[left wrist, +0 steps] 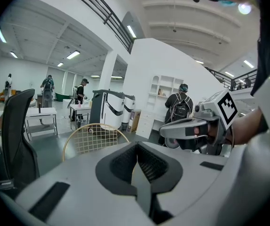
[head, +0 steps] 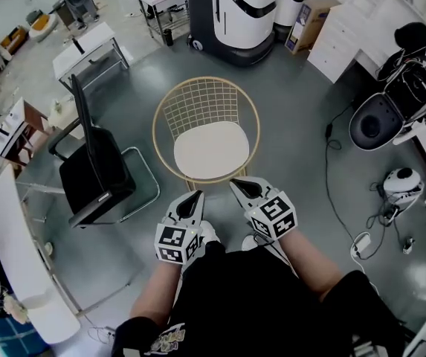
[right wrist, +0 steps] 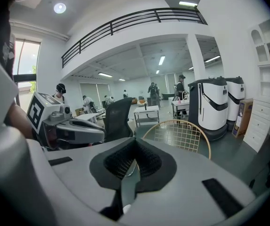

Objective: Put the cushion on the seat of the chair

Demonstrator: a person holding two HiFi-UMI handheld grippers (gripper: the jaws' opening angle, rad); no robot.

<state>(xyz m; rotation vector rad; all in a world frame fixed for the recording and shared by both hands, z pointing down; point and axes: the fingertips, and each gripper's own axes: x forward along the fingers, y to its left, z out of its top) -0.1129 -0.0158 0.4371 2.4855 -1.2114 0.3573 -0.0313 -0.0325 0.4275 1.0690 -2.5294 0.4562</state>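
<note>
At the bottom centre of the head view, the left hand-held gripper [head: 195,198] and the right hand-held gripper [head: 241,187] sit side by side with a narrow gap between them. Each has its jaws pressed together on nothing. Their tips lie just short of the front rim of the wire chair [head: 205,106]; whether they touch it cannot be told. The white cushion [head: 211,149] lies flat on the seat, inside the gold rim, filling the lower half of the ring.

Bare grey floor [head: 294,125] rings the chair and is widest to its right. On the left a black office chair [head: 92,171] stands near, its metal base reaching toward the wire chair with a strip of floor between. Further right, cables [head: 330,136] trail across the floor. Beyond the chair, at the top, a white-and-black machine [head: 246,6] stands with a cardboard box [head: 309,22] beside it.

The wire chair's legs are hidden under its seat. The person's body covers the floor beneath the hand-held grippers. A white bench [head: 15,251] is cut off by the left edge. In both gripper views the gripper bodies block the seat, so only the chair's mesh back shows.
</note>
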